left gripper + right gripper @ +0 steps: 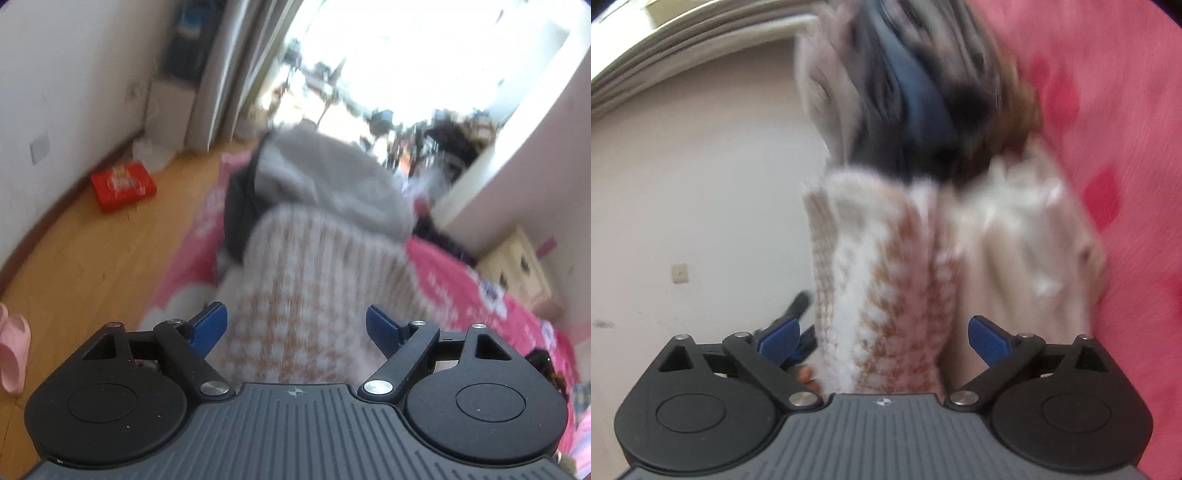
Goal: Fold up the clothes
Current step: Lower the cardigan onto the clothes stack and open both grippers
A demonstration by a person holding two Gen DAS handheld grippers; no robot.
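Left wrist: sweater (295,295) btwn gripper (295,328) fingers.

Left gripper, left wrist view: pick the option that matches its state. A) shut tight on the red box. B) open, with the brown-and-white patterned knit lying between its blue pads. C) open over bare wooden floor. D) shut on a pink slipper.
B: the left gripper has its blue pads spread wide apart, and the brown-and-white patterned knit runs between them; the red box lies far off on the wooden floor.
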